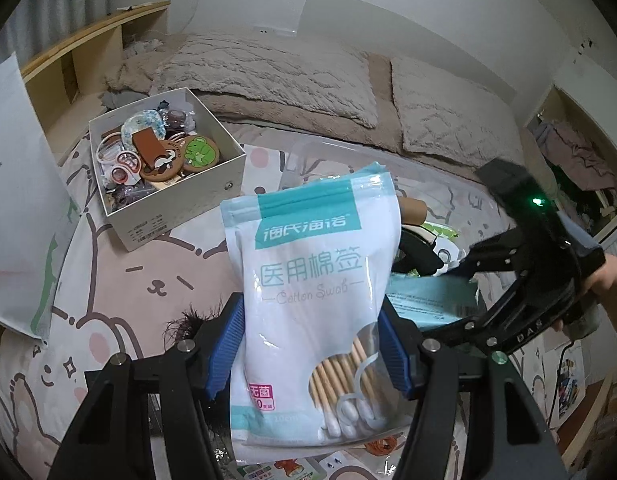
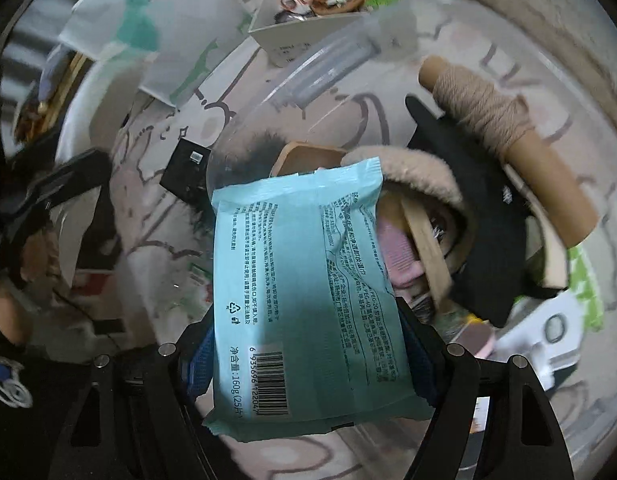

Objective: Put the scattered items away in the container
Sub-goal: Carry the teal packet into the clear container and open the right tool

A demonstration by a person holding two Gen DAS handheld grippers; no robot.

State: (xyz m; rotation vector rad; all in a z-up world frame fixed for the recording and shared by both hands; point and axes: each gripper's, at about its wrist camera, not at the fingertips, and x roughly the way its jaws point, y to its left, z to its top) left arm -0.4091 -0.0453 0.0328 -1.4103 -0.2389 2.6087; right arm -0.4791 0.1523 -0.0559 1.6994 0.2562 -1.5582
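My left gripper [image 1: 308, 348] is shut on a white and teal cotton swab pouch [image 1: 312, 296], held upright above the bed. My right gripper [image 2: 304, 360] is shut on a teal wipes packet [image 2: 304, 292], held over a clear plastic container [image 2: 268, 92] that holds a yarn spool [image 2: 492, 108], a black item, a fluffy beige item and wooden pieces. In the left wrist view the right gripper body [image 1: 524, 272] reaches over the same clear container [image 1: 408, 164], with the teal packet [image 1: 432, 300] partly hidden behind the pouch.
A white cardboard box [image 1: 164, 208] full of coasters, rings and trinkets sits on the cartoon-print bedsheet at left; it also shows in the right wrist view [image 2: 308, 28]. A white paper bag [image 1: 16, 200] stands at far left. Beige pillows [image 1: 276, 72] lie behind. Small packets lie below the grippers.
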